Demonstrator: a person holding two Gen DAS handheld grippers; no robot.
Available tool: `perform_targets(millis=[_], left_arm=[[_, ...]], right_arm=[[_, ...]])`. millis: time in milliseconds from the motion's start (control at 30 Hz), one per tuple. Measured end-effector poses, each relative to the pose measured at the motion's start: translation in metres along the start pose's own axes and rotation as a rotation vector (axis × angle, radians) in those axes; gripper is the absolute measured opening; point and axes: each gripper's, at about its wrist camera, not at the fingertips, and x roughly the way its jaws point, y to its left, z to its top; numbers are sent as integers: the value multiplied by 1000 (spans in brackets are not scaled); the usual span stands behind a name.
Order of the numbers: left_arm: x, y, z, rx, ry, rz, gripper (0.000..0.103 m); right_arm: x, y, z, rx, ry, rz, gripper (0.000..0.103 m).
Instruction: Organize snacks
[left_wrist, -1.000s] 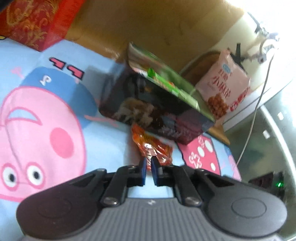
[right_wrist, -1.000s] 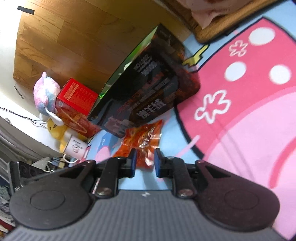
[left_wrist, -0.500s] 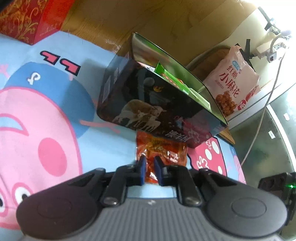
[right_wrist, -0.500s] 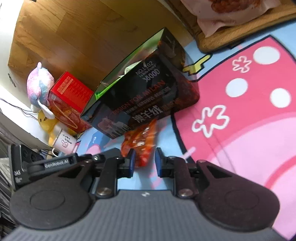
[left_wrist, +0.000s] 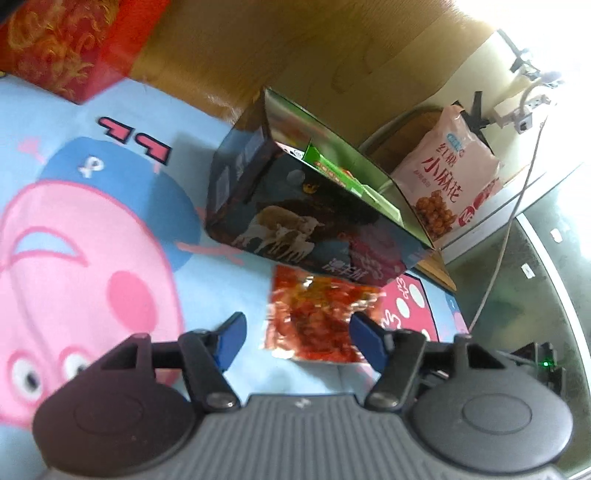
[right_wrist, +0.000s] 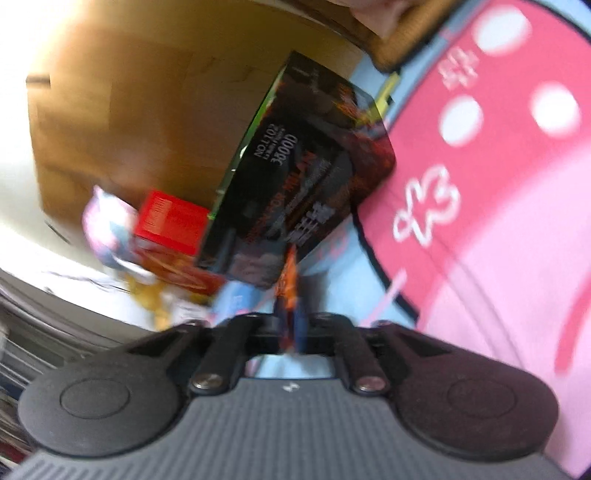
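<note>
A red-orange snack packet (left_wrist: 317, 317) lies on the cartoon mat just in front of a dark open box (left_wrist: 314, 218) that holds green snack packs (left_wrist: 332, 170). My left gripper (left_wrist: 297, 341) is open, its blue fingertips on either side of the packet's near end. In the blurred right wrist view my right gripper (right_wrist: 290, 325) is shut on the red-orange packet (right_wrist: 288, 277), seen edge-on, in front of the dark box (right_wrist: 303, 184).
A pink bag of fried twists (left_wrist: 447, 184) leans in a wooden tray behind the box. A red gift box (left_wrist: 62, 44) stands at the far left, on wood floor. A plush toy (right_wrist: 107, 225) and red box (right_wrist: 170, 225) lie left of the dark box.
My left gripper has opened wide around the packet's near end. My right gripper has closed on the packet, and its view has swung and blurred.
</note>
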Motion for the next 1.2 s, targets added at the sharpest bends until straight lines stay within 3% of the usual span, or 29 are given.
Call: perform_targets(millis=[67, 167, 267, 333, 400, 500, 533, 633, 733, 933, 1100, 1200], left_arm=[[-8, 1, -7, -15, 14, -49, 64], [-15, 0, -17, -24, 14, -62, 64], [-20, 5, -25, -63, 22, -89, 72], [-23, 9, -29, -100, 28, -121, 77], [-28, 9, -32, -107, 20, -111, 76], [-34, 5, -32, -88, 6, -101, 74], [-35, 4, -31, -85, 1, -99, 73], [-34, -1, -23, -55, -9, -79, 68], [-20, -7, -9, -7, 12, -35, 63], [13, -11, 12, 82, 80, -4, 49], [34, -11, 20, 128, 152, -71, 41], [39, -11, 18, 106, 174, -113, 40]], right_arm=[[-10, -8, -6, 71, 5, 49, 5], [-18, -15, -17, 152, 29, 136, 5], [-25, -19, -29, 227, 63, 262, 5], [-33, -12, -36, 197, 59, 277, 5], [-40, 2, -41, 109, 46, 213, 5], [-52, 23, -42, -116, -8, 25, 9], [-56, 24, -41, -127, -23, -17, 9], [-59, 16, -38, -66, -9, -17, 15], [-57, 16, -35, -82, -14, -62, 36], [-43, 19, -33, -174, 1, -153, 36], [-26, 19, -26, -189, 37, -153, 34], [-17, 24, -24, -216, 44, -152, 34]])
